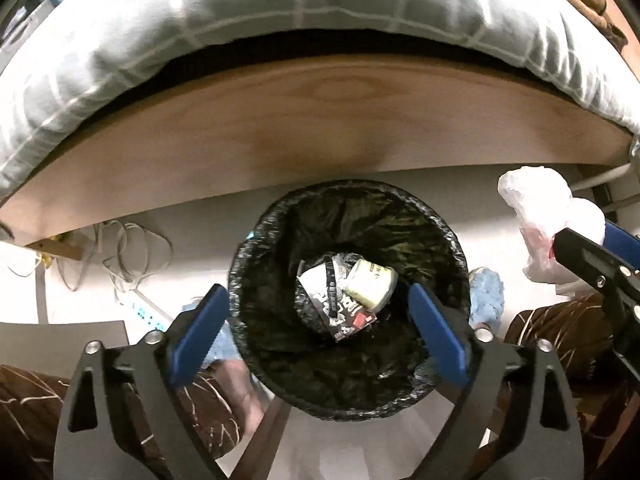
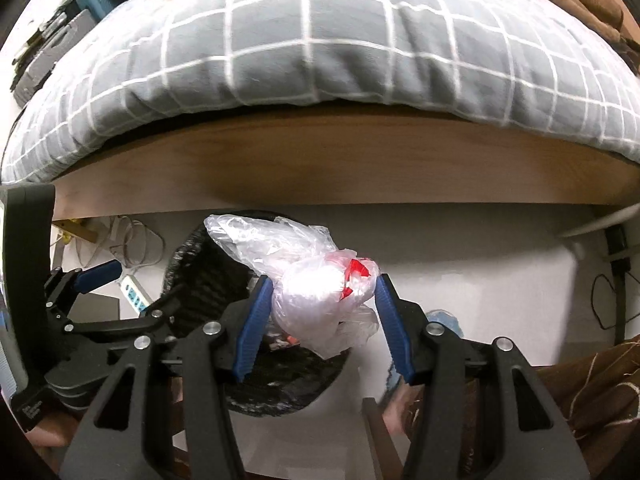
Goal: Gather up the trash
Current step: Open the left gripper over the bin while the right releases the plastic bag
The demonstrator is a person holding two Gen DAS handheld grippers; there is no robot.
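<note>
A round bin lined with a black bag (image 1: 248, 248) stands on the white floor beside the bed. Directly above its mouth hangs my left gripper (image 1: 318, 296), pointing down, open, with nothing between its blue fingers (image 1: 200, 332). At the bottom of the bin lie a pale paper cup (image 1: 370, 282) and a black-and-white wrapper (image 1: 340, 312). My right gripper (image 2: 324, 284) is shut on a crumpled clear plastic bag (image 2: 320, 292) with red print, held just right of the bin (image 2: 192, 264). That bag (image 1: 536, 208) also shows at the right edge of the left wrist view.
A wooden bed frame (image 1: 320, 120) with a grey checked duvet (image 2: 320, 48) runs across the back. Cables (image 1: 128, 248) and a white power strip (image 2: 134, 292) lie on the floor to the left. A blue object (image 1: 486, 296) sits right of the bin. Brown patterned fabric (image 1: 560, 340) fills the near corners.
</note>
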